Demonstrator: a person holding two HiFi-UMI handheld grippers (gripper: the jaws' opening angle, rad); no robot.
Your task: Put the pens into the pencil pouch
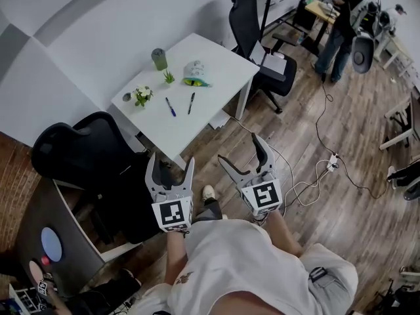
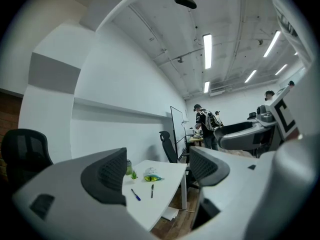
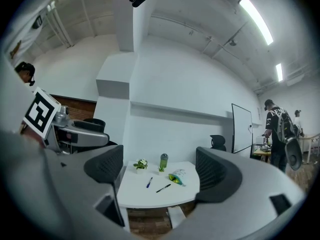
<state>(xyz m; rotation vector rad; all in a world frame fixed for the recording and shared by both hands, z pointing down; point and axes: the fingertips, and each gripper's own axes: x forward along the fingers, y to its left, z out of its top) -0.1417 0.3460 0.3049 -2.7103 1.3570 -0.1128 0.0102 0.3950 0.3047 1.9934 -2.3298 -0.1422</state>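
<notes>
A blue pen [image 1: 170, 106] and a black pen [image 1: 191, 103] lie side by side on the white table [image 1: 216, 77]. Beyond them the pencil pouch [image 1: 195, 73] lies with its green-lined mouth open. Both grippers are held level well short of the table, over the wooden floor. My left gripper [image 1: 170, 171] is open with nothing between its jaws; its own view shows the blue pen [image 2: 135, 194], black pen [image 2: 152, 191] and pouch [image 2: 152, 175] far ahead. My right gripper [image 1: 243, 153] stands wide open and empty; its view shows the blue pen [image 3: 149, 182], black pen [image 3: 163, 188] and pouch [image 3: 177, 176].
On the table stand a small flower pot [image 1: 142, 96], a tiny green plant [image 1: 168, 77] and a green tumbler [image 1: 159, 59]. A black office chair [image 1: 85, 151] is near my left side, another chair [image 1: 252, 28] behind the table. Cables [image 1: 315, 169] trail over the floor. People [image 1: 341, 18] stand at the far desk.
</notes>
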